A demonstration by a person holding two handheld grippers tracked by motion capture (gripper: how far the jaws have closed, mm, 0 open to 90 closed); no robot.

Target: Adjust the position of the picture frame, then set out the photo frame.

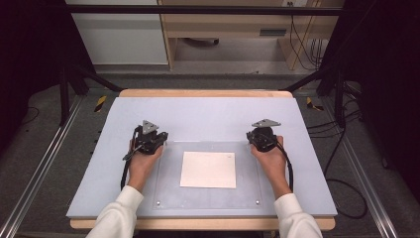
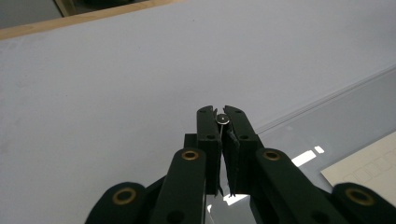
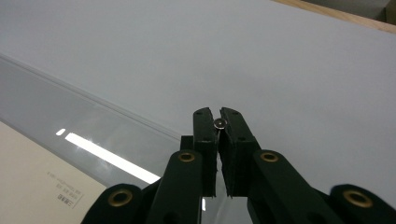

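Paper sheet [image 3: 42, 186] print too small

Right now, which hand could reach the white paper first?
Probably the right: the right gripper sits slightly nearer the white paper than the left gripper does. Both are shut, so either must open first.

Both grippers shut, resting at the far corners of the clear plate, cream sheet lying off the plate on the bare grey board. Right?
Not quite: the high view shows the cream square paper sheet lying on the clear acrylic plate, near its middle, not on the bare grey board. The rest holds: the left gripper and right gripper are both shut, at the plate's far corners.
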